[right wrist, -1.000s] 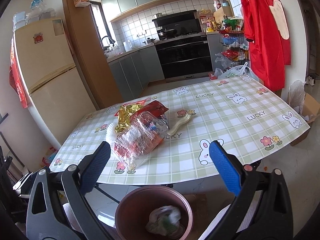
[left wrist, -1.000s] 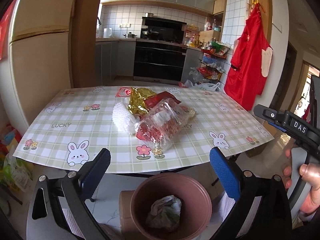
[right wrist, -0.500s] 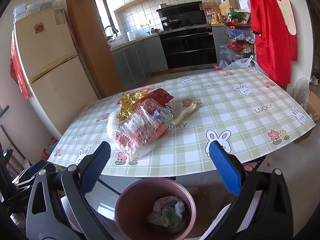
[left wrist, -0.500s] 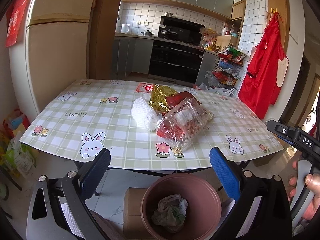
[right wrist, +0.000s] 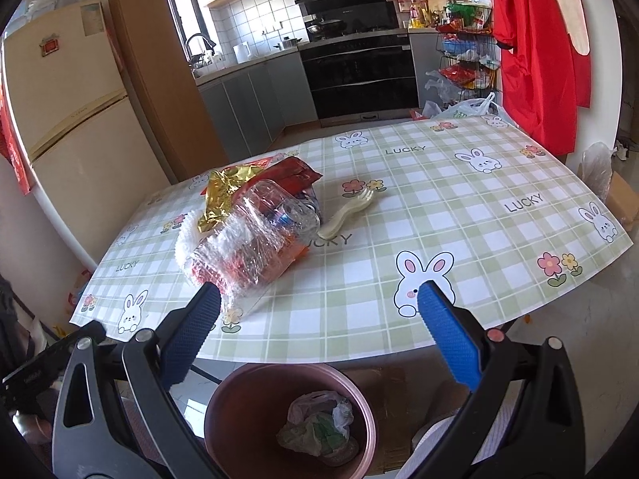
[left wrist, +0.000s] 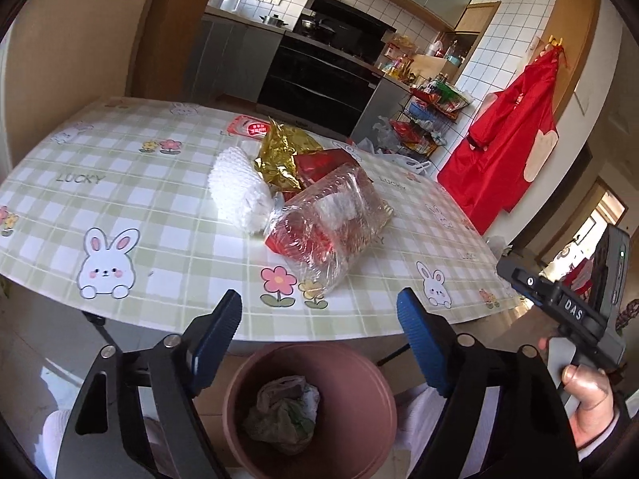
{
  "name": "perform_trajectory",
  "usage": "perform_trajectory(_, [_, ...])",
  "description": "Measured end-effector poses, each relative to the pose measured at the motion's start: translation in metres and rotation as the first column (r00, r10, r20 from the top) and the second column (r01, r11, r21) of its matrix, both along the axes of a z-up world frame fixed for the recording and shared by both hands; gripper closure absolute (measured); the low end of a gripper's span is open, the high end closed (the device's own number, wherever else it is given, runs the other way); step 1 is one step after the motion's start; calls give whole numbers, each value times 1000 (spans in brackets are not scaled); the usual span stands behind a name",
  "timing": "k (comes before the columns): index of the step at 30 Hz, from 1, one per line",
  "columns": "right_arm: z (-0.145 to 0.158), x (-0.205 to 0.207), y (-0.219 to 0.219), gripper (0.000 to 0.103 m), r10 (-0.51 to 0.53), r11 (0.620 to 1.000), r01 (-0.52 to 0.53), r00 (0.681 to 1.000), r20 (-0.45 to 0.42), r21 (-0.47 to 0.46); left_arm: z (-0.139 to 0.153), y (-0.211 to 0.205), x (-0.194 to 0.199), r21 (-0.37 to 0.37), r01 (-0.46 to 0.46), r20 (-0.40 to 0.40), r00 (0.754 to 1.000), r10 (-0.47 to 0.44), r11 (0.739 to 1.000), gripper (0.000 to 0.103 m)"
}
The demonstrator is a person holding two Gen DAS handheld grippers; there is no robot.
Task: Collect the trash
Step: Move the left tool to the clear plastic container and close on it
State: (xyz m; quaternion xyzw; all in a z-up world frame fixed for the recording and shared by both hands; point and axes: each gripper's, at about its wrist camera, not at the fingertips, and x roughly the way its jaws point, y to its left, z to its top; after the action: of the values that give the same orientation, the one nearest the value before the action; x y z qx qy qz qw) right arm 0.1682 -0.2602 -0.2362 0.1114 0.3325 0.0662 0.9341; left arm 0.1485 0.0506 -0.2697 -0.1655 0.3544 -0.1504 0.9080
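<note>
Now | left tongs [left wrist: 319, 319]: narrowing, empty | right tongs [right wrist: 319, 311]: spread, empty | clear wrapper [left wrist: 327, 227]: on table [left wrist: 159, 199]

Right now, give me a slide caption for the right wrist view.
Open right hand-held gripper nears a pile of wrappers and a plastic spork on the checked tablecloth, above a bin.

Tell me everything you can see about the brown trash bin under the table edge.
The brown trash bin is round, plastic-looking, with a thick smooth rim and no lid. It stands upright on the floor just in front of the table's near edge, beside a cardboard box. Inside lies crumpled trash, a greyish bag with some green. Neither tongs touch it.
</note>
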Motion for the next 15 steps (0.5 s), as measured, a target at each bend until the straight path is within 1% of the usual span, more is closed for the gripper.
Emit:
perform_trajectory(4, [-11, 12, -4, 6, -3, 1000, 3, 999, -32, 1, -18, -7, 38, -57, 32, -24, 999, -33, 998, 35])
perform_trajectory(7, [-18, 20, -7, 6, -5, 1000, 5, 999, -53, -5, -39, -10, 66, -82, 29, -79, 996, -35, 996, 41])
perform_trajectory(10, [-24, 29, -12, 6, -19, 1000, 18, 998, -68, -6, -59, -8, 88, -120, 1, -140, 990, -18, 993, 41])
perform_trajectory(12, [-28, 34, -15, 6, -25, 1000, 25, 997, -74, -7, -72, -4, 98, -171, -30, -178, 984, -1, 985, 41])
perform_trajectory(13, [-30, 36, -16, 6, -28, 1000, 27, 997, -77, -11, -77, -3, 103, -203, -38, -191, 982, -2, 979, 41])
perform_trajectory(15, [-34, 40, -17, 6, -31, 999, 30, 996, -86, -13, -82, -4, 110, -235, -42, -198, 980, -5, 971, 41])
